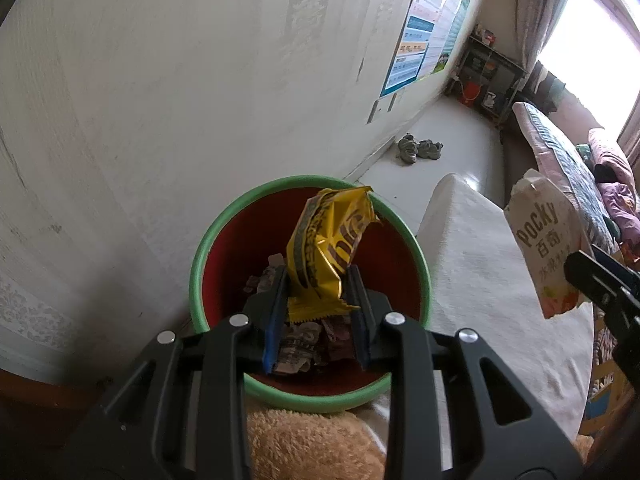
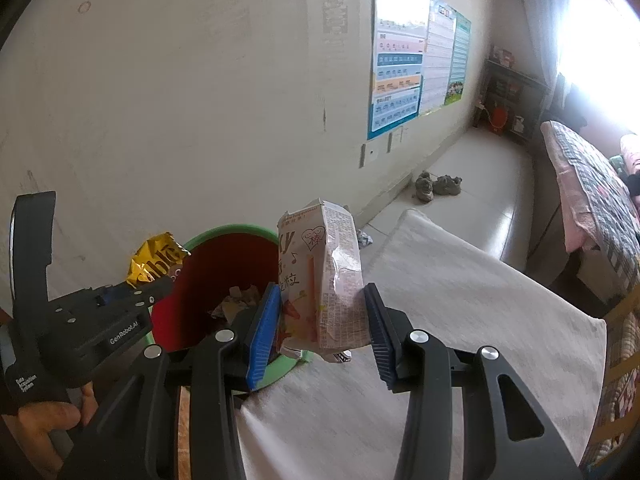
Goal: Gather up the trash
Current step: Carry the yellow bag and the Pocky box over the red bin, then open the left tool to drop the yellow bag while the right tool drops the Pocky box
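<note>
The step in hand was judged to be disposal. The waste bin [image 1: 310, 292], red inside with a green rim, stood against the wall beside the cloth-covered desk [image 2: 460, 320] and already held crumpled scraps. The left tongs [image 1: 318, 294] were clamped on a yellow snack wrapper [image 1: 328, 248] directly above the bin mouth. The right tongs [image 2: 320, 312] gripped a pale Pocky box [image 2: 324, 276] over the desk edge, just beside the rim. The next move would call for releasing the wrapper, then bringing the box over the opening. Beyond lay a pale floor with shoes [image 2: 438, 186], wall posters [image 2: 416, 56], a quilted bed [image 2: 592, 192] and a bright window [image 2: 600, 32].
</note>
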